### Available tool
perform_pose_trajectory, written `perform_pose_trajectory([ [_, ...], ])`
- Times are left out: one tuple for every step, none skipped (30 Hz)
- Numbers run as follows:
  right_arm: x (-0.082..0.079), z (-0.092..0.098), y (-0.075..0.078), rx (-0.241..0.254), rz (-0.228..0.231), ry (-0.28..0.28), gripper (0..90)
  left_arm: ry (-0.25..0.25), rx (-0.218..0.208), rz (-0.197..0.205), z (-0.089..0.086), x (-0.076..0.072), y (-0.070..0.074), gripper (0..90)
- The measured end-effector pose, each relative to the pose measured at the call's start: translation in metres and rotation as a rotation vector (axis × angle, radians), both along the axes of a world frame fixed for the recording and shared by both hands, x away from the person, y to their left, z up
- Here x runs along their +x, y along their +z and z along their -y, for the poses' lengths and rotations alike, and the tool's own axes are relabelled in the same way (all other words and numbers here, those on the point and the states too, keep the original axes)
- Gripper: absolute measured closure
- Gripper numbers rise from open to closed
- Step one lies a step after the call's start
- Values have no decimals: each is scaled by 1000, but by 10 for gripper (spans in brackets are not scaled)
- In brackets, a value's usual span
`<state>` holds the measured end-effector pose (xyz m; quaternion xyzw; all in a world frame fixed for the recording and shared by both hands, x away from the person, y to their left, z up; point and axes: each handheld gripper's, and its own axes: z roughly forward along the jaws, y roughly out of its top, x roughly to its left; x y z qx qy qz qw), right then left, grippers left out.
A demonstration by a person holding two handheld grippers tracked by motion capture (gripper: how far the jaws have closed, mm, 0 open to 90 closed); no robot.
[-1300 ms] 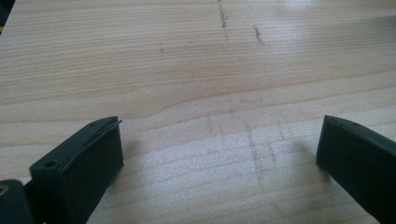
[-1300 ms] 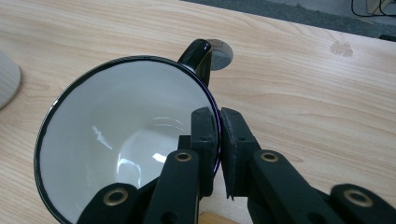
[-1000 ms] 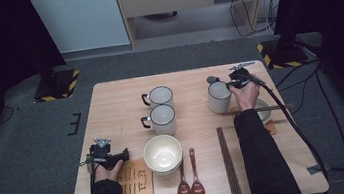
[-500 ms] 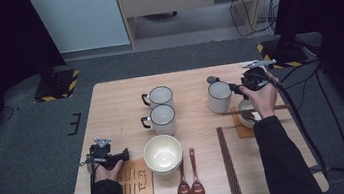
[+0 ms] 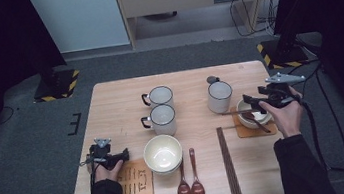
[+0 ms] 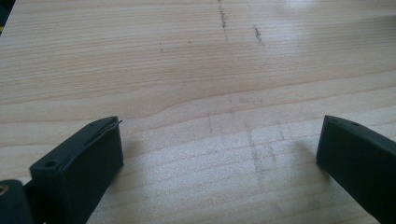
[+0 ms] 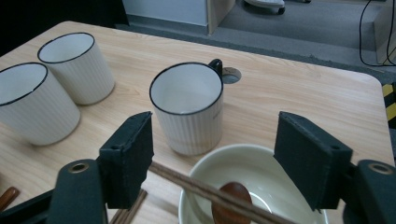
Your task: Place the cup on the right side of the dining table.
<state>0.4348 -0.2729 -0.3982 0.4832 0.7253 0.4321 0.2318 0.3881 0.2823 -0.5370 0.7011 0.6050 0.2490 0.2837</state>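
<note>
Three white ribbed mugs with black rims and handles stand on the pale wooden table (image 5: 112,115): two close together near the middle of the far half (image 5: 160,96), and a third mug (image 5: 220,96) toward the far right corner. There are two cream ceramic bowls. One bowl (image 5: 163,153) sits near the middle of the near edge. The other bowl (image 5: 253,113) rests on a brown square coaster (image 5: 245,130) by the right edge, with a brown wooden spoon (image 7: 232,200) in it and a brown chopstick (image 7: 187,183) across its rim. Two more dark wooden spoons (image 5: 190,188) lie at the near edge, beside a bundle of dark chopsticks (image 5: 228,160). A wooden board (image 5: 136,182) at the near left corner bears dark marks too small to read.

The right gripper (image 5: 254,104) hovers over the coaster bowl, its jaws just spread wide and gripping nothing; the third mug stands just beyond them. The left gripper (image 5: 124,155) rests by the near left corner, jaws released over bare wood.

Grey carpet surrounds the table; striped yellow-black bases sit at either side.
</note>
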Motion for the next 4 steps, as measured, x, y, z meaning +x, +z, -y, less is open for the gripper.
perform_pose_trajectory([
  [-4, 3, -1, 7, 7, -5, 268, 0, 0, 0, 0, 0, 0, 0],
  [-7, 7, -2, 12, 13, -9, 259, 0, 0, 0, 0, 0, 0, 0],
  [-11, 10, -3, 19, 17, -14, 258, 0, 0, 0, 0, 0, 0, 0],
  [-15, 14, -4, 30, 24, -21, 257, 0, 0, 0, 0, 0, 0, 0],
])
